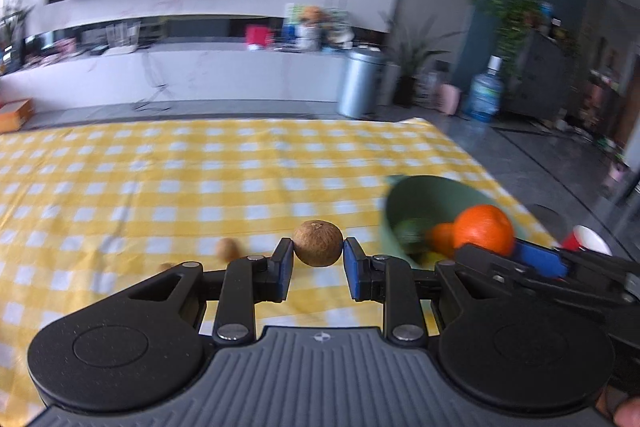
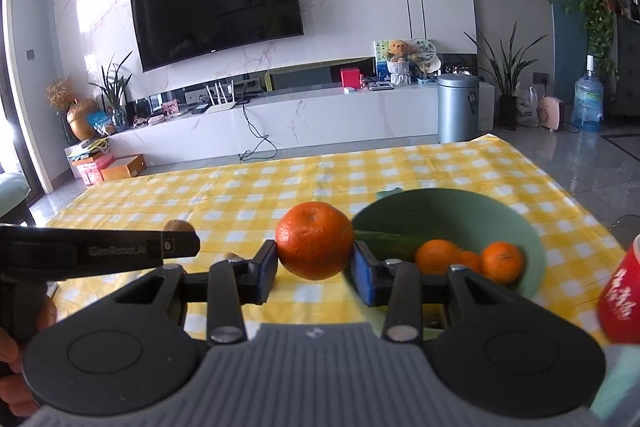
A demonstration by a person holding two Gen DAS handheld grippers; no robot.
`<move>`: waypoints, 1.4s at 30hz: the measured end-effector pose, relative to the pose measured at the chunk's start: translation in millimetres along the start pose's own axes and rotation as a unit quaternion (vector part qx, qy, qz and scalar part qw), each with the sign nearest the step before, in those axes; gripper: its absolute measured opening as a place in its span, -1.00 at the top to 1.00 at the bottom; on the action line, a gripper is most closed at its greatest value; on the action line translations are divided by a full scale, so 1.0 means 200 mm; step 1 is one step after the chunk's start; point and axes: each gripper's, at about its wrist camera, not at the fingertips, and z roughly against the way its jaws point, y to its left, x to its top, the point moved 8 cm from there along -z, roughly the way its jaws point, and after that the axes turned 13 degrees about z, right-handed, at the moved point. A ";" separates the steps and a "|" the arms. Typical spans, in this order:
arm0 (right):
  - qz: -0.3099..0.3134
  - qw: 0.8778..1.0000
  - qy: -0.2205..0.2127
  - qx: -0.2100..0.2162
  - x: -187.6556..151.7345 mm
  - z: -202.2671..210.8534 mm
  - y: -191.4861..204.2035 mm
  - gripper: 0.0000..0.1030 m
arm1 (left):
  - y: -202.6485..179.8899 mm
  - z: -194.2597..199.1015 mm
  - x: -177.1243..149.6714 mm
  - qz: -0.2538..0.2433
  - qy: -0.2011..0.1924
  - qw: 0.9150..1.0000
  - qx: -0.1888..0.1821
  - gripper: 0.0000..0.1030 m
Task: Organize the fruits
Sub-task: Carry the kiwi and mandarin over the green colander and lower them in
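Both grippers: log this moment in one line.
left gripper: shut on brown fruit | right gripper: shut on orange | green bowl: holds oranges

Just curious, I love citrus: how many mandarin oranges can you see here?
3 for sure: one mandarin held in the right gripper, two in the green bowl. An orange sliver between those two may be a fourth, mostly hidden.

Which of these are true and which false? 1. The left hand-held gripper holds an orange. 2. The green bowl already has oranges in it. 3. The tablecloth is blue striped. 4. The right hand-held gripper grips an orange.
1. False: the left hand-held gripper holds a small brown round fruit.
2. True: the green bowl has oranges in it.
3. False: the tablecloth is yellow and white checked.
4. True: the right hand-held gripper grips an orange.
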 end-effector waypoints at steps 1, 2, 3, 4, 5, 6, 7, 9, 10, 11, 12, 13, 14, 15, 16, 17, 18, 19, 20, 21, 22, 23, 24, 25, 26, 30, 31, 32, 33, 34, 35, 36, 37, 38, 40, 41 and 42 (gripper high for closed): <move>0.001 1.000 0.002 -0.002 0.00 0.02 -0.03 0.27 | -0.04 0.00 0.00 -0.011 0.001 1.000 -0.007 0.42; 0.003 1.000 0.004 -0.003 0.00 0.03 -0.06 0.27 | -0.09 0.00 -0.01 -0.022 0.002 1.000 -0.013 0.42; 0.005 1.000 0.005 -0.005 0.00 0.04 -0.10 0.27 | -0.14 0.00 -0.01 -0.033 0.003 0.999 -0.020 0.42; 0.007 1.000 0.006 -0.007 0.00 0.06 -0.13 0.27 | -0.18 0.00 -0.01 -0.042 0.006 0.999 -0.027 0.42; 0.011 1.000 0.009 -0.009 0.00 0.07 -0.16 0.27 | -0.21 -0.01 -0.02 -0.048 0.008 0.998 -0.033 0.42; 0.017 1.000 0.010 -0.013 0.00 0.08 -0.19 0.27 | -0.25 -0.02 -0.02 -0.052 0.011 0.998 -0.040 0.42; 0.024 1.000 0.011 -0.017 0.00 0.09 -0.22 0.27 | -0.28 -0.04 -0.02 -0.056 0.016 0.997 -0.047 0.42; 0.038 0.999 0.015 -0.021 0.00 0.11 -0.27 0.27 | -0.35 -0.07 -0.02 -0.063 0.026 0.996 -0.059 0.42; 0.044 0.999 0.018 -0.021 0.00 0.12 -0.30 0.27 | -0.38 -0.09 -0.03 -0.066 0.032 0.995 -0.064 0.42; 0.048 0.998 0.022 -0.020 -0.01 0.12 -0.32 0.27 | -0.40 -0.11 -0.03 -0.069 0.037 0.994 -0.070 0.42; 0.050 0.998 0.029 -0.016 -0.01 0.11 -0.35 0.27 | -0.43 -0.13 -0.03 -0.071 0.043 0.994 -0.076 0.42; 0.052 0.998 0.035 -0.013 -0.02 0.11 -0.38 0.27 | -0.45 -0.15 -0.04 -0.072 0.050 0.993 -0.081 0.42; 0.054 0.998 0.040 -0.012 -0.03 0.10 -0.40 0.27 | -0.47 -0.18 -0.04 -0.072 0.057 0.992 -0.085 0.42; 0.057 0.997 0.047 -0.011 -0.03 0.09 -0.42 0.27 | -0.49 -0.20 -0.04 -0.071 0.066 0.991 -0.089 0.42; 0.061 0.997 0.053 -0.012 -0.04 0.08 -0.45 0.27 | -0.50 -0.22 -0.04 -0.069 0.074 0.991 -0.092 0.42; 0.063 0.996 0.059 -0.013 -0.05 0.07 -0.47 0.27 | -0.51 -0.24 -0.04 -0.067 0.081 0.990 -0.095 0.42; 0.063 0.996 0.064 -0.012 -0.05 0.06 -0.50 0.27 | -0.53 -0.27 -0.04 -0.068 0.088 0.989 -0.098 0.42; 0.061 0.996 0.068 -0.009 -0.06 0.05 -0.52 0.27 | -0.55 -0.29 -0.03 -0.070 0.093 0.988 -0.102 0.42; 0.061 0.995 0.073 -0.006 -0.06 0.04 -0.53 0.27 | -0.56 -0.30 -0.03 -0.073 0.098 0.987 -0.105 0.42; 0.064 0.995 0.078 -0.005 -0.07 0.02 -0.55 0.27 | -0.58 -0.33 -0.03 -0.076 0.103 0.986 -0.106 0.42; 0.069 0.994 0.082 -0.005 -0.07 0.01 -0.56 0.27 | -0.60 -0.34 -0.03 -0.078 0.107 0.985 -0.108 0.42; 0.076 0.993 0.087 -0.006 -0.07 0.00 -0.57 0.27 | -0.61 -0.36 -0.03 -0.082 0.112 0.984 -0.109 0.42; 0.082 0.992 0.092 -0.006 -0.07 -0.02 -0.58 0.27 | -0.63 -0.37 -0.03 -0.085 0.117 0.983 -0.111 0.42; 0.086 0.992 0.095 -0.005 -0.07 -0.04 -0.58 0.27 | -0.64 -0.40 -0.03 -0.089 0.124 0.982 -0.111 0.42; 0.089 0.991 0.099 -0.003 -0.08 -0.05 -0.59 0.27 | -0.66 -0.42 -0.04 -0.093 0.131 0.981 -0.111 0.42; 0.100 0.988 0.119 0.000 -0.09 -0.13 -0.61 0.27 | -0.69 -0.50 -0.06 -0.110 0.152 0.977 -0.106 0.42; 0.103 0.987 0.124 0.000 -0.09 -0.14 -0.62 0.27 | -0.69 -0.52 -0.07 -0.112 0.155 0.976 -0.105 0.42; 0.106 0.986 0.129 0.000 -0.10 -0.16 -0.63 0.27 | -0.70 -0.53 -0.07 -0.113 0.158 0.975 -0.104 0.42; 0.108 0.985 0.135 0.000 -0.11 -0.18 -0.63 0.27 | -0.70 -0.54 -0.07 -0.114 0.161 0.975 -0.103 0.42; 0.109 0.984 0.141 0.001 -0.11 -0.20 -0.63 0.27 | -0.70 -0.56 -0.08 -0.114 0.165 0.974 -0.102 0.42; 0.109 0.983 0.146 0.002 -0.12 -0.21 -0.64 0.27 | -0.70 -0.58 -0.08 -0.115 0.169 0.974 -0.102 0.42; 0.108 0.983 0.150 0.003 -0.13 -0.23 -0.64 0.27 | -0.70 -0.59 -0.09 -0.115 0.172 0.973 -0.100 0.42; 0.108 0.982 0.154 0.003 -0.14 -0.24 -0.65 0.27 | -0.69 -0.60 -0.09 -0.116 0.175 0.973 -0.099 0.42; 0.108 0.981 0.158 0.002 -0.15 -0.26 -0.65 0.27 | -0.69 -0.61 -0.10 -0.116 0.178 0.972 -0.097 0.42; 0.104 0.981 0.165 0.003 -0.16 -0.28 -0.66 0.27 | -0.69 -0.63 -0.11 -0.116 0.184 0.972 -0.094 0.42; 0.102 0.980 0.168 0.004 -0.17 -0.28 -0.66 0.27 | -0.68 -0.64 -0.11 -0.115 0.187 0.971 -0.093 0.42; 0.100 0.980 0.171 0.004 -0.17 -0.29 -0.66 0.27 | -0.68 -0.65 -0.12 -0.114 0.190 0.971 -0.092 0.42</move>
